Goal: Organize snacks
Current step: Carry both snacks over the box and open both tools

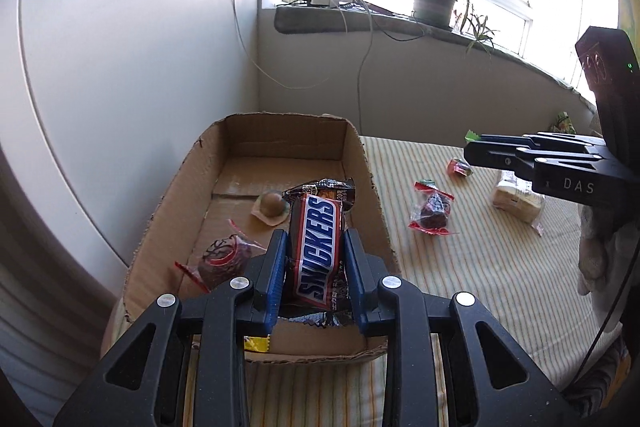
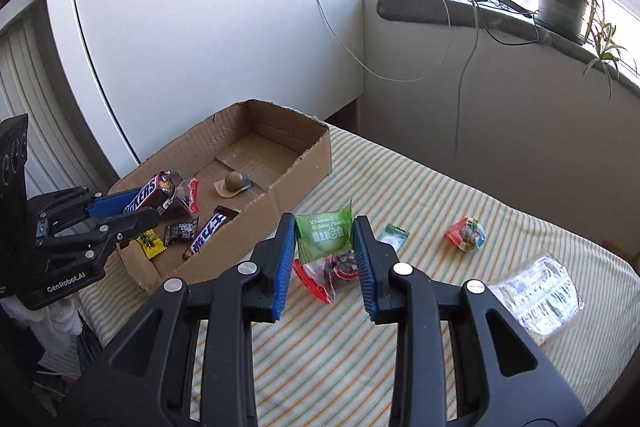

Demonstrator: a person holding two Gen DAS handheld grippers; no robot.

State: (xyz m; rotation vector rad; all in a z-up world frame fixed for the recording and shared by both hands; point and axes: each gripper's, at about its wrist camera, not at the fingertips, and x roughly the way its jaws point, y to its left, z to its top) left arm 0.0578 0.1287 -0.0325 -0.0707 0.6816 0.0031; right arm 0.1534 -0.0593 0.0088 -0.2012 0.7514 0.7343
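My left gripper (image 1: pixel 316 247) is shut on a Snickers bar (image 1: pixel 318 247) and holds it above the open cardboard box (image 1: pixel 362 163); it also shows in the right wrist view (image 2: pixel 132 207). In the box lie a round chocolate (image 1: pixel 273 205), a red-wrapped cake (image 1: pixel 222 257), and in the right wrist view a blue bar (image 2: pixel 208 233) and small candies. My right gripper (image 2: pixel 322 235) is shut on a green Vitamin C plum packet (image 2: pixel 324 237), just above a red-wrapped snack (image 2: pixel 332 273) on the striped cloth.
On the striped cloth (image 2: pixel 400 347) lie a small green-white candy (image 2: pixel 392 235), a red-orange wrapped ball (image 2: pixel 466 233) and a clear packet (image 2: pixel 538 293). A white cabinet stands behind the box. A windowsill with a potted plant (image 2: pixel 560 7) and cables is at the back.
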